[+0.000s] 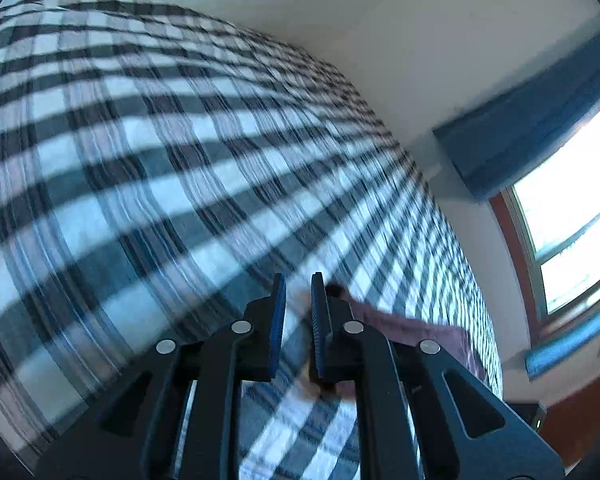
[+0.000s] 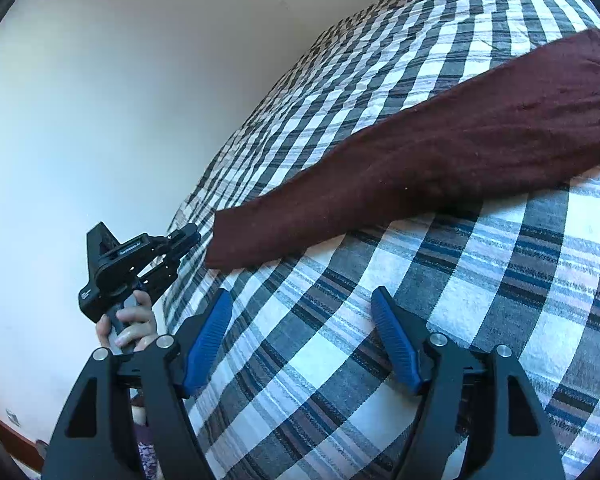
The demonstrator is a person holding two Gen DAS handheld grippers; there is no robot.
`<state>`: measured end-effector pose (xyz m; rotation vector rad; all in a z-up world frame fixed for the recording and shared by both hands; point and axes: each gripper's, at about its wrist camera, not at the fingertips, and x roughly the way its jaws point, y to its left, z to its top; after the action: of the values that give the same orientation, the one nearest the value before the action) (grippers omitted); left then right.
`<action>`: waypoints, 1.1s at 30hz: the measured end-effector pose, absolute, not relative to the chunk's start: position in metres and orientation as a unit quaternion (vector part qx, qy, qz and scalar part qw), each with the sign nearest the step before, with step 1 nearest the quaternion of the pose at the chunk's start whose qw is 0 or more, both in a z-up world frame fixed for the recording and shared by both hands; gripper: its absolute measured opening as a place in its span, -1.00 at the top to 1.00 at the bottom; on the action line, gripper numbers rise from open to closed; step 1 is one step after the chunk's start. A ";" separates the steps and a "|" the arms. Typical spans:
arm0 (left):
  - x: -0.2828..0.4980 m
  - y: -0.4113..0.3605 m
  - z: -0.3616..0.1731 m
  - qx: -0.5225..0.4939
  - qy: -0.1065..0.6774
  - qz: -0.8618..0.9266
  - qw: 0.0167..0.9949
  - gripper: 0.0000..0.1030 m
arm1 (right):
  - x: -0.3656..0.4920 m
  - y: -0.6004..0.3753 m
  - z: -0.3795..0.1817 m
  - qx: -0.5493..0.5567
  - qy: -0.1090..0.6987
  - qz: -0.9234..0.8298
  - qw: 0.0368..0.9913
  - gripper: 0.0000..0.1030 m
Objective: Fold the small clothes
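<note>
A dark maroon garment [image 2: 440, 168] lies as a long strip across the checked bedspread [image 2: 380, 360]. My right gripper [image 2: 302, 300] is open and empty, hovering over the bedspread just below the strip's left end. My left gripper [image 1: 299, 284] shows a narrow gap between its blue pads [image 1: 278, 320], with nothing seen between them. The maroon garment [image 1: 412, 332] lies just right of its right finger. In the right wrist view the left gripper [image 2: 188, 236] sits at the bed's edge, close to the strip's left end.
The checked bedspread [image 1: 180, 180] fills most of the left wrist view. A white wall [image 2: 100, 120] runs along the bed's far side. A window [image 1: 572, 208] with a blue curtain [image 1: 532, 132] is to the right.
</note>
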<state>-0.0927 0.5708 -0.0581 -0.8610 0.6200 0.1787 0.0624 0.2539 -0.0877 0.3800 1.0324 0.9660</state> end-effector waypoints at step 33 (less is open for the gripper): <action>0.003 0.413 0.078 -0.292 0.345 0.003 0.892 0.92 | 0.074 0.029 -0.026 0.236 0.412 0.358 0.804 -0.43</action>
<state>0.0030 0.4132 0.0780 -0.6070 0.7171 0.0071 0.0735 0.0287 -0.0263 0.5066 0.8832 0.7671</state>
